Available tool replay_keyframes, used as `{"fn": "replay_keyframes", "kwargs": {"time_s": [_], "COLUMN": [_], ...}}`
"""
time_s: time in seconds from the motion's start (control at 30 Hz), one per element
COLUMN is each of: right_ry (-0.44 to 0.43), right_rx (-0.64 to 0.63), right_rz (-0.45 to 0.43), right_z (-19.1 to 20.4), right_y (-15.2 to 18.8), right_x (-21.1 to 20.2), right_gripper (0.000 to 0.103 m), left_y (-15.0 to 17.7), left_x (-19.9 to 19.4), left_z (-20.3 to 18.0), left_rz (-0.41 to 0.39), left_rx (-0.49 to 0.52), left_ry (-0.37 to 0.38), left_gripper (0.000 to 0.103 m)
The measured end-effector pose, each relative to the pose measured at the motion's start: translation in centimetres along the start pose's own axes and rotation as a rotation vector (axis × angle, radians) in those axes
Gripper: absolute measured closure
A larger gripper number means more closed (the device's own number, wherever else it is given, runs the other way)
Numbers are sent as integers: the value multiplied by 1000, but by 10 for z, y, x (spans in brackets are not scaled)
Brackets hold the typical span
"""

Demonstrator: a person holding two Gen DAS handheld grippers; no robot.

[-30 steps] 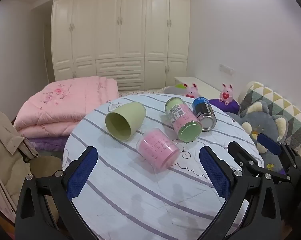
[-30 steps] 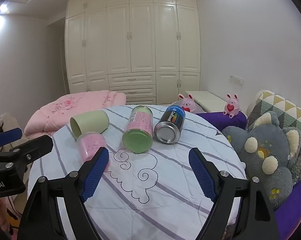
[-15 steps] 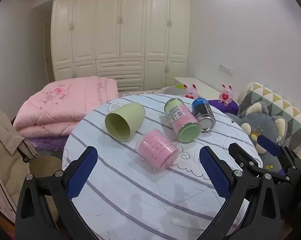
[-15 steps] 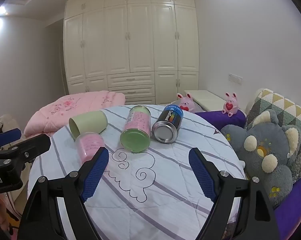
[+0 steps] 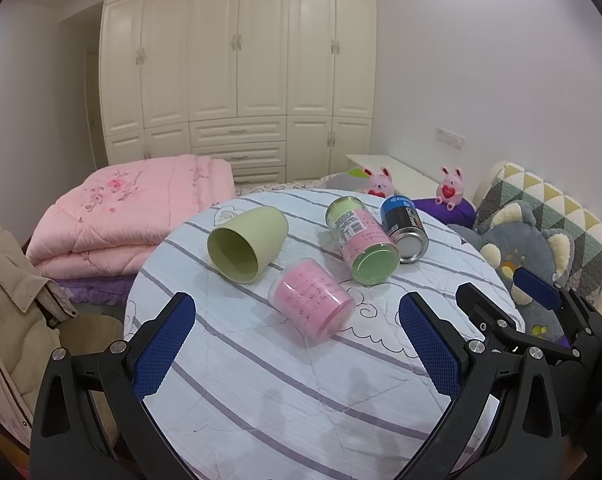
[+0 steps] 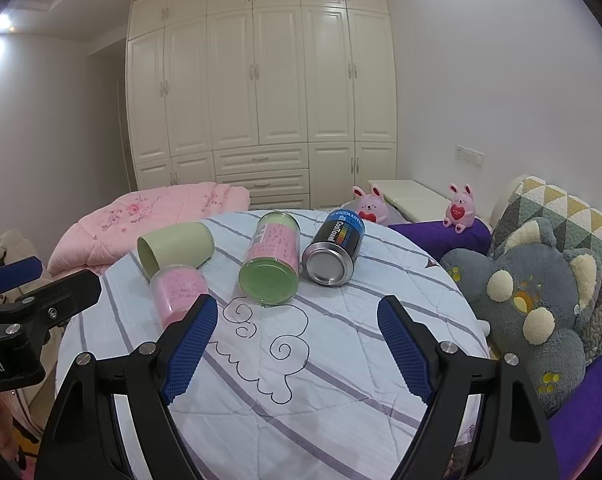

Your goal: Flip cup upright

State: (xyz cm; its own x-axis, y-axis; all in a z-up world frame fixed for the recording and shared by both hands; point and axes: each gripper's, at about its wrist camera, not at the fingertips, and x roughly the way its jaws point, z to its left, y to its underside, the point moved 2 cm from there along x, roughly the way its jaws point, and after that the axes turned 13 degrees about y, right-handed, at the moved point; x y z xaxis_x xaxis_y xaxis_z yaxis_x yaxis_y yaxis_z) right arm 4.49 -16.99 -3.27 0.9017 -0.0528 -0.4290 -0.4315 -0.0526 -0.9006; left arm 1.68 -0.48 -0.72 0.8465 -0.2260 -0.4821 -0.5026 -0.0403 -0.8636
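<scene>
Compared with a second ago, we see almost nothing changed: all four containers lie where they lay on the round table (image 5: 261, 392), and both grippers have only drifted slightly, the right wrist view sliding a touch leftward.

We hold the left gripper (image 5: 297, 344) low over the table's near edge, its blue pads spread wide with nothing between them. The right gripper (image 6: 297, 350) is likewise level above the near side of the table, jaws wide apart and empty; its tip shows at the right of the left wrist view.

The green cup (image 5: 247, 248) lies on its side toward the table's far left, its mouth turned toward us, and we see nothing inside it. Just beside it, nearer the table's middle, the pink cup (image 5: 313, 304) also lies tipped over; its clear wall shows pink filling. Farther back on the table, the pink-labelled jar (image 6: 273, 264) with a green lid lies on its side, and the blue can (image 6: 335, 254) lies right beside it, metal base toward us.
</scene>
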Motion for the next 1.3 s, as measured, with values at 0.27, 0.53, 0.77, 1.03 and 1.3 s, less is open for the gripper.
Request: {"fn": "replay_keyframes", "kwargs": {"time_s": [0.27, 0.53, 0.77, 1.03, 1.3], "right_ry": [3, 6, 6, 5, 6], "right_rx": [5, 17, 27, 38, 46], "right_rz": [2, 0, -2, -6, -7], "right_z": [-1, -5, -9, -12, -16], "right_y": [0, -2, -2, -3, -3], "right_x": [-2, -4, -5, -7, -8], "right_gripper": [19, 19, 19, 19, 19], "left_y": [0, 1, 3, 4, 4], "left_x": [-1, -1, -3, -2, -2], "left_z": [-1, -1, -7, -14, -17], "left_rz": [0, 1, 4, 8, 9], "left_rx": [2, 5, 20, 37, 41], "left_ry": [1, -1, 0, -2, -2], "left_gripper": [0, 0, 0, 0, 0]}}
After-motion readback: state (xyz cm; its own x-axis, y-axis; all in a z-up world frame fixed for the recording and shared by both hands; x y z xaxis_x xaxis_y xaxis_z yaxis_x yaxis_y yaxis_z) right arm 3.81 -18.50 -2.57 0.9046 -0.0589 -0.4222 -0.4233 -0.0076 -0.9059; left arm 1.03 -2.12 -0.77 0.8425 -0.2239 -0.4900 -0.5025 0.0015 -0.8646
